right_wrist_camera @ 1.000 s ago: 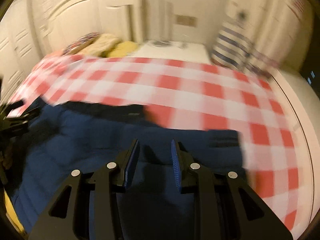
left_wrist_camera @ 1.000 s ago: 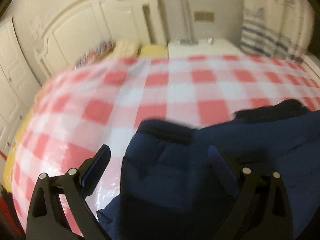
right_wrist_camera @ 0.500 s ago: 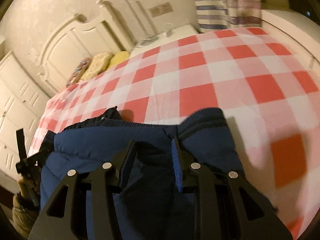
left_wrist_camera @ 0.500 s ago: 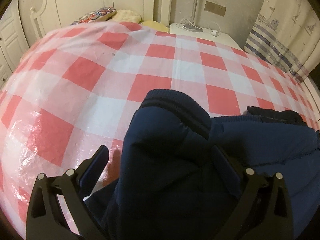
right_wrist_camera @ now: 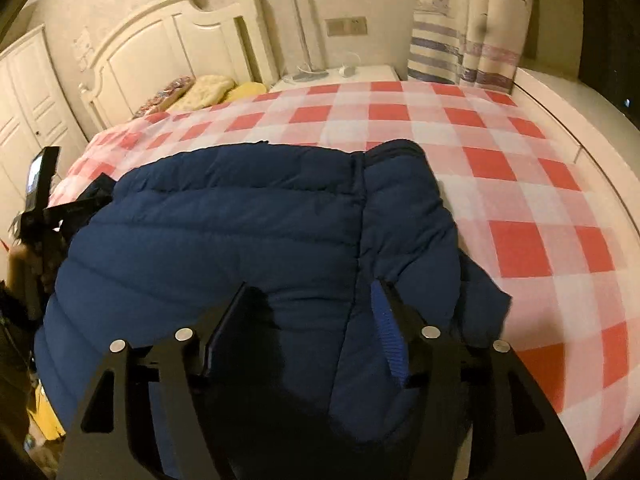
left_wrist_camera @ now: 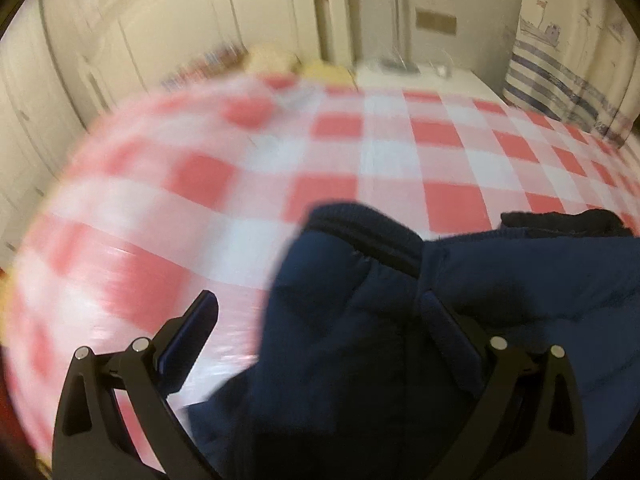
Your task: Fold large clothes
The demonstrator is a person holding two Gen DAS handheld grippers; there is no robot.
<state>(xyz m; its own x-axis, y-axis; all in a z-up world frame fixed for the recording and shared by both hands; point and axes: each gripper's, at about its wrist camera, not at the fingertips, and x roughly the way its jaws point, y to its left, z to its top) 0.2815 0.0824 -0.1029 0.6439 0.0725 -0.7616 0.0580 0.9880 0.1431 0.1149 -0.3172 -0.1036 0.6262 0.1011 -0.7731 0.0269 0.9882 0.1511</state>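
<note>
Now the navy jacket (right_wrist_camera: 224, 240) lies beneath the parted right fingers (right_wrist_camera: 386, 320).

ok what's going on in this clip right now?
A person with a claw in each hand is folding a navy blue quilted puffer jacket on a bed with a red-and-white checked cover. The right claw has just been opening over the folded jacket, nothing pinched. The left claw stands wide open, jacket between its fingers.
</note>
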